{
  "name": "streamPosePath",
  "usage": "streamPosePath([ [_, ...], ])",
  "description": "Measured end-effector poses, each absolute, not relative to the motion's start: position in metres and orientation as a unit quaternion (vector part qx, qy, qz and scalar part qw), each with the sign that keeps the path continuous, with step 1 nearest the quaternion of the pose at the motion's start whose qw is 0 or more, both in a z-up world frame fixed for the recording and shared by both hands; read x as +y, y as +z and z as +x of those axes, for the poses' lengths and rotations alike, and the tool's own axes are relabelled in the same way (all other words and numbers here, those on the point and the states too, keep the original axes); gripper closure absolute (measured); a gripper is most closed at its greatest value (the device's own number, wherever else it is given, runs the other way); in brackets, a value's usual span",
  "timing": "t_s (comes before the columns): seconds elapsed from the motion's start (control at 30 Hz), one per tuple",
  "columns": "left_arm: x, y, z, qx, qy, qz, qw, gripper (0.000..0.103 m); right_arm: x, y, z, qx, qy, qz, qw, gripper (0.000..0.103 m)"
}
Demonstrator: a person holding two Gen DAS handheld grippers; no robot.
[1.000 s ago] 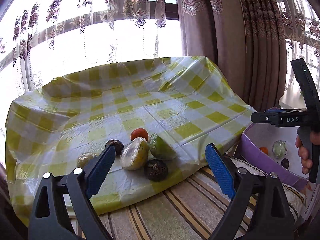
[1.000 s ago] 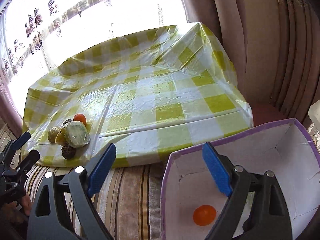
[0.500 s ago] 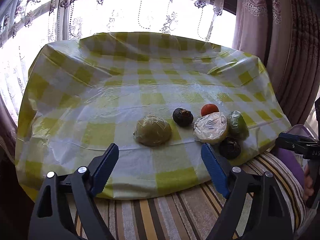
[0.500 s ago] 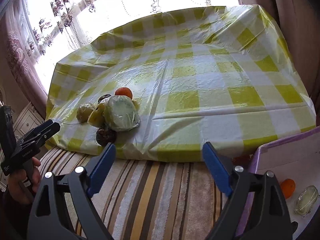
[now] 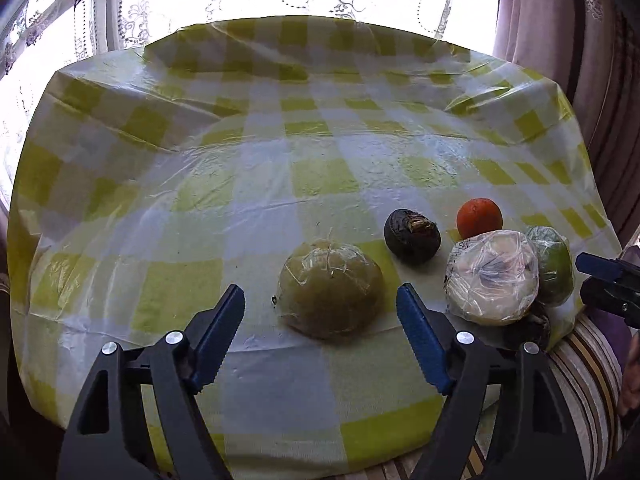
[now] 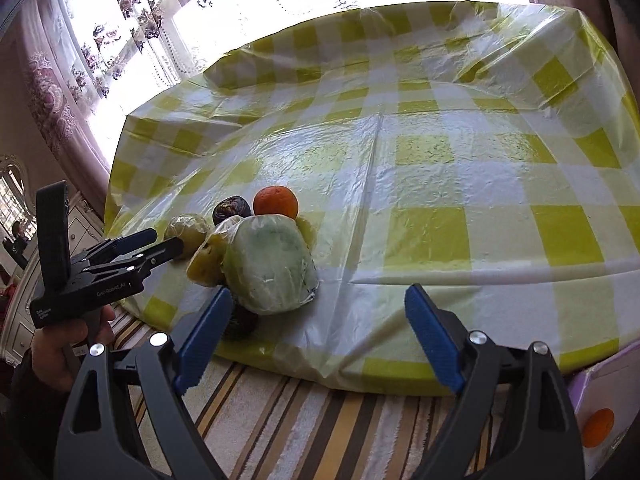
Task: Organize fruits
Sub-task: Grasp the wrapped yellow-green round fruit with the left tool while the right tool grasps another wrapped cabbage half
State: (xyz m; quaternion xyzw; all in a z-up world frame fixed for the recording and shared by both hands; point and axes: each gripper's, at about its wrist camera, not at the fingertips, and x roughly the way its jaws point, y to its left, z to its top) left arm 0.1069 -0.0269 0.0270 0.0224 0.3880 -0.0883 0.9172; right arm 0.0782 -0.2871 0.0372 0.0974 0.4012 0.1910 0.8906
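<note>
Several fruits lie on a yellow-checked tablecloth (image 5: 280,184). In the left wrist view a wrapped olive-green fruit (image 5: 330,294) sits just ahead of my open, empty left gripper (image 5: 320,316). To its right are a dark fruit (image 5: 412,236), an orange (image 5: 479,218), a wrapped pale fruit (image 5: 492,278) and a green wrapped fruit (image 5: 554,264). My right gripper (image 6: 316,324) is open and empty, close to the big wrapped green fruit (image 6: 270,266). Behind that fruit are the orange (image 6: 276,201) and the dark fruit (image 6: 230,210). The left gripper (image 6: 160,242) shows at the left of the right wrist view.
A purple-rimmed white box (image 6: 604,412) holding an orange fruit (image 6: 598,422) stands at the lower right of the right wrist view. A striped cover (image 6: 300,420) lies in front of the cloth's edge. Curtains and a bright window stand behind.
Both grippers have moved in toward the pile of fruit. The left one swung left and now faces the olive-green wrapped fruit up close. The right one left the box.
</note>
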Motion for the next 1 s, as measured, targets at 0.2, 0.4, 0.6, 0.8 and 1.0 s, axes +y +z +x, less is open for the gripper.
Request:
streamPosePath([
  [0.2,-0.036,0.018,0.122,0.408,-0.092,0.044,0.907,0.034,-0.269,0.036,0.098,0.409,0.221,0.071,0.882,0.015],
  [0.4,-0.039,0.018,0.125,0.401,-0.098,0.048,0.910,0.043,-0.260,0.031,0.114,0.421,0.249,0.074,0.869,0.015],
  [0.6,-0.039,0.017,0.121,0.391,-0.093,0.046,0.915,0.043,-0.252,0.030,0.119,0.424,0.261,0.064,0.865,0.015],
  [0.8,-0.033,0.017,0.117,0.386,-0.087,0.035,0.918,0.043,-0.259,0.031,0.120,0.422,0.269,0.058,0.864,0.019],
  [1.0,-0.034,0.016,0.117,0.384,-0.085,0.037,0.919,0.043,-0.266,0.031,0.119,0.429,0.268,0.045,0.861,0.019],
])
